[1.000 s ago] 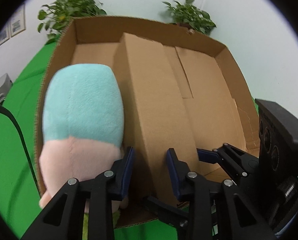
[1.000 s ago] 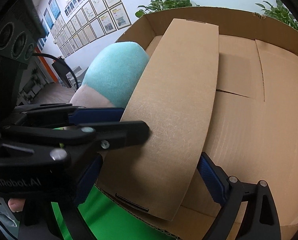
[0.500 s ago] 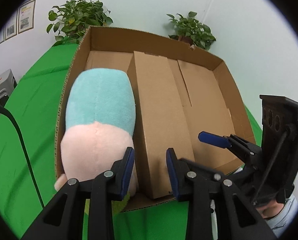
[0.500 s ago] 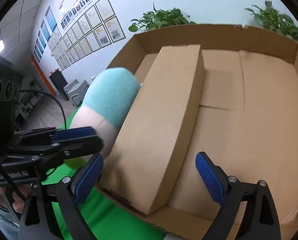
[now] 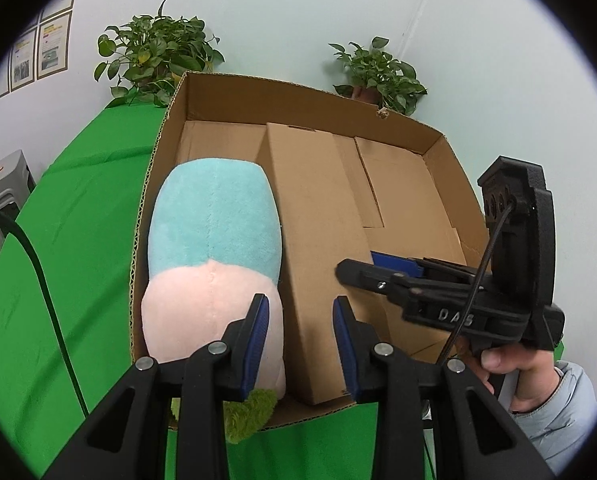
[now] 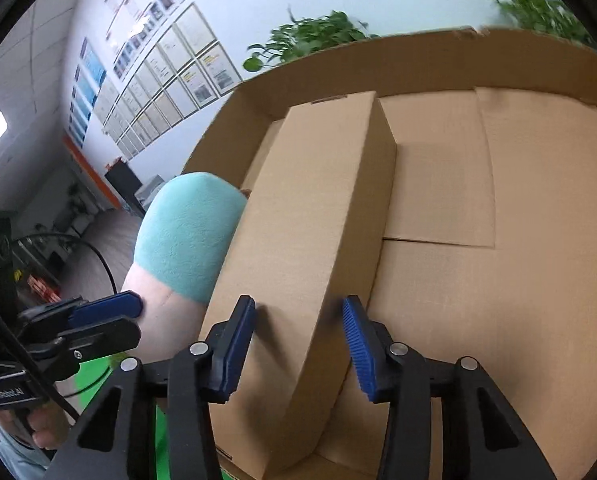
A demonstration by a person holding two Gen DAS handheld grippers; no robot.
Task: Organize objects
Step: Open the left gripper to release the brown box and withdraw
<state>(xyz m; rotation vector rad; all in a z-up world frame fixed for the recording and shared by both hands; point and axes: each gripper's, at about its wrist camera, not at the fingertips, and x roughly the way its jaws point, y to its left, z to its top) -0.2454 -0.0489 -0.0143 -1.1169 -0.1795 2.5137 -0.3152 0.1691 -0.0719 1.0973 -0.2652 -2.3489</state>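
Inside the large open carton [image 5: 438, 152] on the green cloth [image 5: 78, 220], a long plain cardboard box [image 5: 318, 248] lies lengthwise beside a teal-and-pink plush toy [image 5: 214, 256], which is wedged against the left wall. My right gripper [image 6: 298, 316] hangs over the near end of the long box with its jaws closing and nothing pinched between the pads. My left gripper [image 5: 300, 316] sits nearly clenched and empty at the near edge, between toy and box. Both items look settled, so I judge this a withdrawal: I should pull each hand away cleanly, avoid nudging the box, and keep the dangling cable [image 5: 38, 280] clear of the toy.
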